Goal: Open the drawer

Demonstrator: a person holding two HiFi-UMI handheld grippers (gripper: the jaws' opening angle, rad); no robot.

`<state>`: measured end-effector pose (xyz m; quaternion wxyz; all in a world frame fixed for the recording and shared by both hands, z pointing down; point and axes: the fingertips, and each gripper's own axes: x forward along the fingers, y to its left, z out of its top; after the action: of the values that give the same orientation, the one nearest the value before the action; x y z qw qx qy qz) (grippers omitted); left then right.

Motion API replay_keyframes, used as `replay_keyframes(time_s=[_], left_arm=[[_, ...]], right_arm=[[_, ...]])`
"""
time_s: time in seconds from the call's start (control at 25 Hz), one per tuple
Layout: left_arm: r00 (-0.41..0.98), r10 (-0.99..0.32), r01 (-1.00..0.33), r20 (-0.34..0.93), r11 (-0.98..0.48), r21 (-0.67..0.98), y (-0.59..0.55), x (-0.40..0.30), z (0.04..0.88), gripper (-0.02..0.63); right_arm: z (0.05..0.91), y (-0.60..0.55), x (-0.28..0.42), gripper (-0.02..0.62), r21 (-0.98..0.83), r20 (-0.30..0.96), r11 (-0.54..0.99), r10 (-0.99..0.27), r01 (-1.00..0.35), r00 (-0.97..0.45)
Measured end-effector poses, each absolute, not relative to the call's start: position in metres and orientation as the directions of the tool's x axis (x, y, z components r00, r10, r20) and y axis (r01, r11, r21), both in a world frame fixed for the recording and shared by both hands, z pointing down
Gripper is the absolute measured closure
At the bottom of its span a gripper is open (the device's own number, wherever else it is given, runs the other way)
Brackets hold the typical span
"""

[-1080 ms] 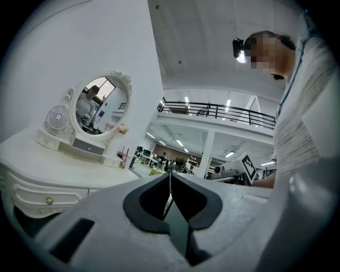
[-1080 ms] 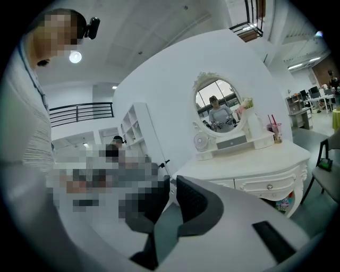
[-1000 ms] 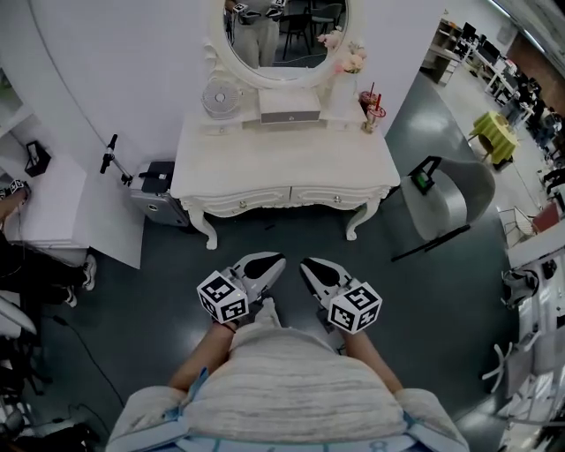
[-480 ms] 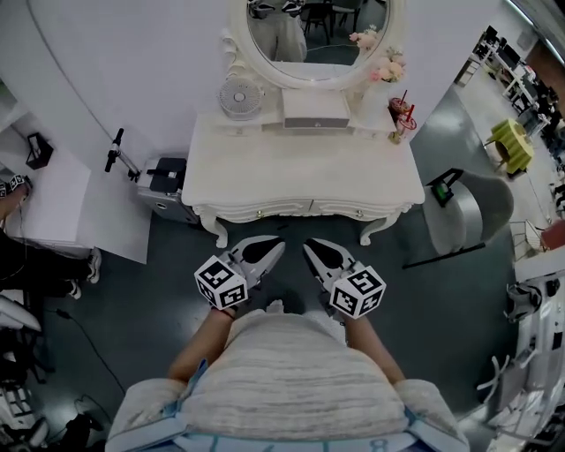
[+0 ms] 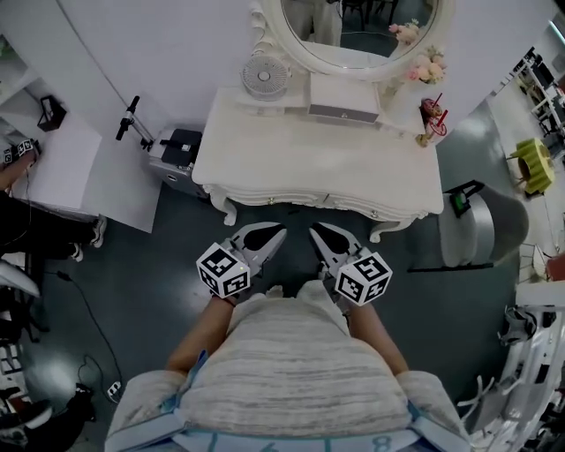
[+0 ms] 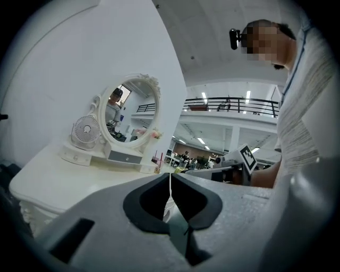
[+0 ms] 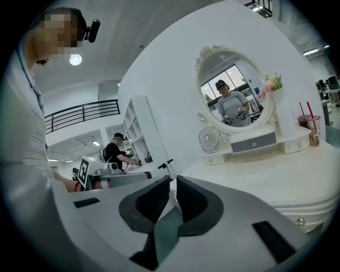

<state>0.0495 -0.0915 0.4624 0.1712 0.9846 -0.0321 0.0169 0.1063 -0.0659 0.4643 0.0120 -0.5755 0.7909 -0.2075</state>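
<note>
Grey jaws of the left gripper [image 5: 275, 235] are pressed together with nothing between them. The right gripper [image 5: 320, 232] is likewise closed and empty. Both sit at lower centre of the head view, near the table [image 5: 265, 159] front and touching nothing.

Judgement: this is the approach. One gripper should spread before contact, meet a knob [image 7: 301, 221] square and level, then pull straight back.

Front drawers [image 5: 375, 212] lie under the tabletop lip at centre frame, largely hidden by the overhang. A small drawer [image 5: 342, 110] with a grey front sits below the mirror [image 5: 353, 26], upper centre. Which one is meant cannot be told.

The fan [image 5: 265, 77] and cup [image 5: 433, 115] flank the small drawer. The chair [image 5: 477, 229] stands at right, clear of the path. Nothing blocks the front.
</note>
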Motion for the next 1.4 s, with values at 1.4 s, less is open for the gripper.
replay_keyframes(time_s=[1.4], left_arm=[[0.823,-0.344,-0.536,0.453,-0.734,0.417,-0.202,0.085,0.607,0.397]], right_arm=[[0.496,-0.167,0.179,0.584,-0.308,0.336,0.426,-0.788,-0.851,-0.516]])
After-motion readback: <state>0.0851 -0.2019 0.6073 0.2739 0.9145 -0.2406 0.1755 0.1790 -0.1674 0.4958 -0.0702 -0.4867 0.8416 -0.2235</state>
